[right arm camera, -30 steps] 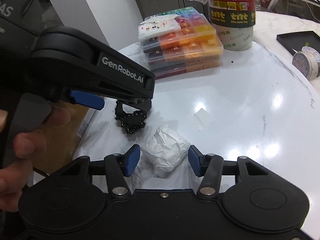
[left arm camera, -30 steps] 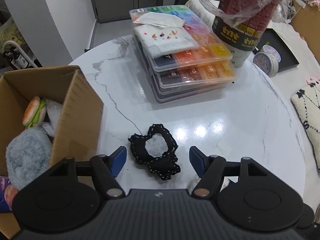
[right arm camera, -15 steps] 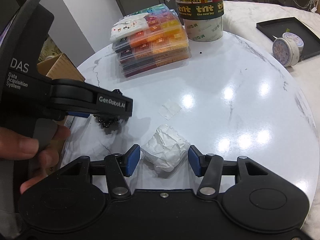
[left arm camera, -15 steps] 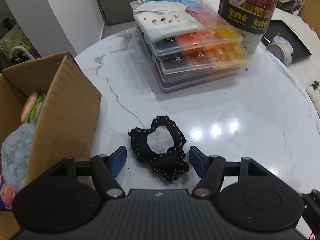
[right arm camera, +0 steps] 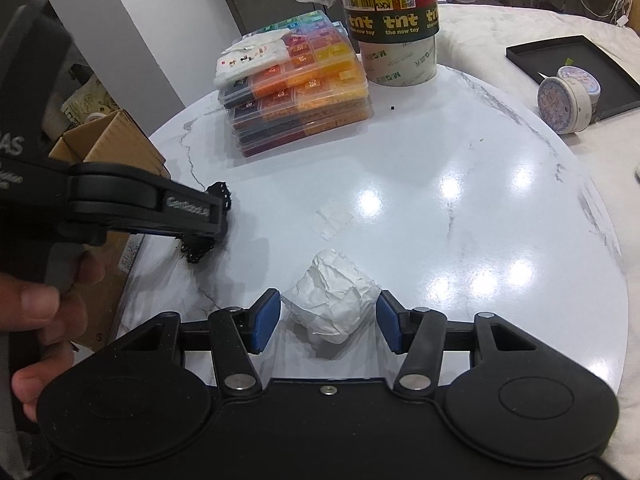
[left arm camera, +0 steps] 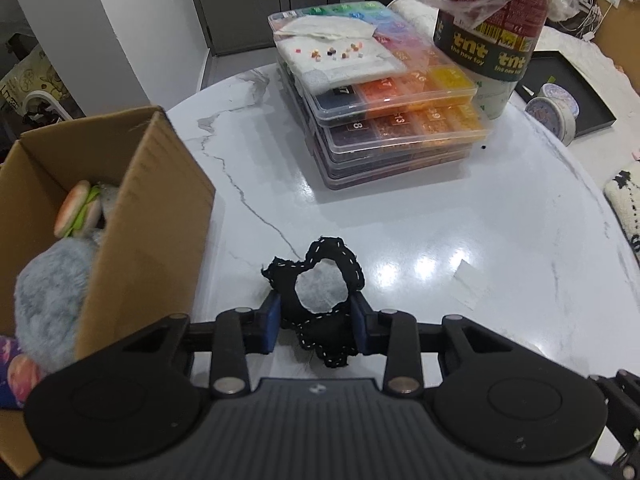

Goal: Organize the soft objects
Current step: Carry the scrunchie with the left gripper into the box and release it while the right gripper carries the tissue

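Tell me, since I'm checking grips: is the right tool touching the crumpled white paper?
Apart. The right wrist view shows gaps between the right tool and the crumpled white paper.

Stacked bead cases [left arm camera: 392,108] (clear plastic) beside tape roll [right arm camera: 402,60].

One cardboard box [left arm camera: 152,216], one black fabric piece [left arm camera: 320,312], one crumpled white wad [right arm camera: 332,304], two tape rolls [right arm camera: 564,108].
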